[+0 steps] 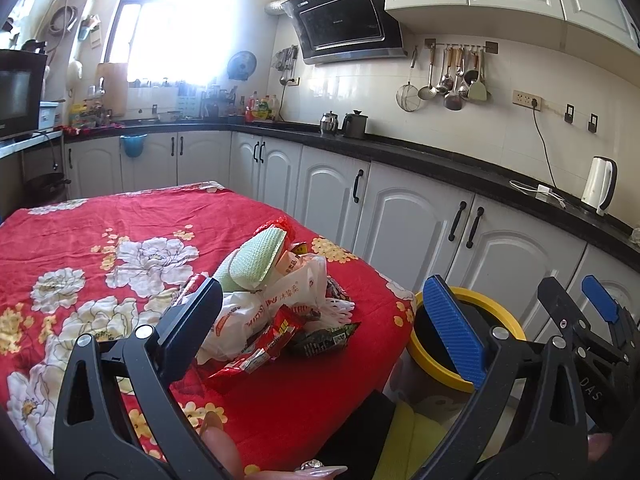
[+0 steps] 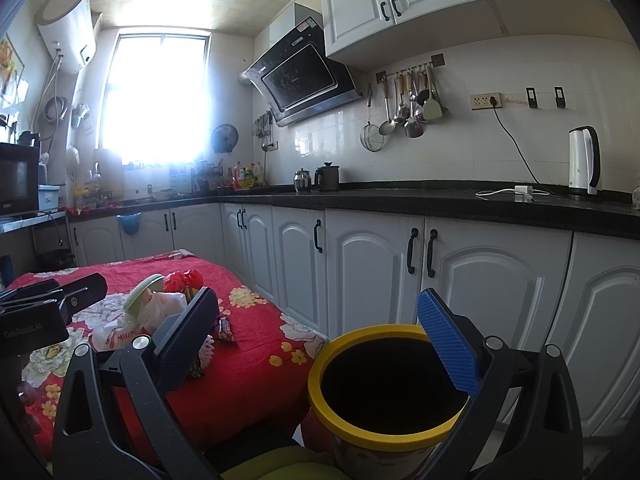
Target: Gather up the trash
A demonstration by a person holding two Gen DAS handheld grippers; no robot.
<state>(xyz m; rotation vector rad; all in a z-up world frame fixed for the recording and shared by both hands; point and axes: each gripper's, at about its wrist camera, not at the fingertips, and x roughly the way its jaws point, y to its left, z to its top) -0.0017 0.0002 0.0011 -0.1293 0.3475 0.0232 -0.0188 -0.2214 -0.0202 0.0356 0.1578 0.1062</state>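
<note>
Left gripper (image 1: 332, 320) is hanging wide open, gripping nothing, above the near table corner. Trash pile (image 1: 276, 304) is lying between its fingers in view: white plastic bags, red snack wrappers, a dark green packet, and a pale green cloth (image 1: 256, 260) sitting on top at 12 o'clock. Right gripper (image 2: 324, 340) is also spread wide and empty, hovering over the yellow-rimmed bin (image 2: 384, 432), which is standing on the floor just beside the table edge, at 3 o'clock of the pile.

Table is wearing a red floral cloth (image 1: 100, 248). White cabinets under a black countertop (image 2: 400, 200) are running along the wall from 12 to 3 o'clock; range hood (image 1: 344, 28), hanging utensils (image 1: 452, 76), and white kettle (image 2: 584, 160) are sitting above.

Left view is showing fingertips with long nails (image 1: 320, 470) at 6 o'clock and the right gripper at 4 o'clock. Right view alone is showing the bin's dark interior, the water heater (image 2: 68, 28), and the ceiling.
</note>
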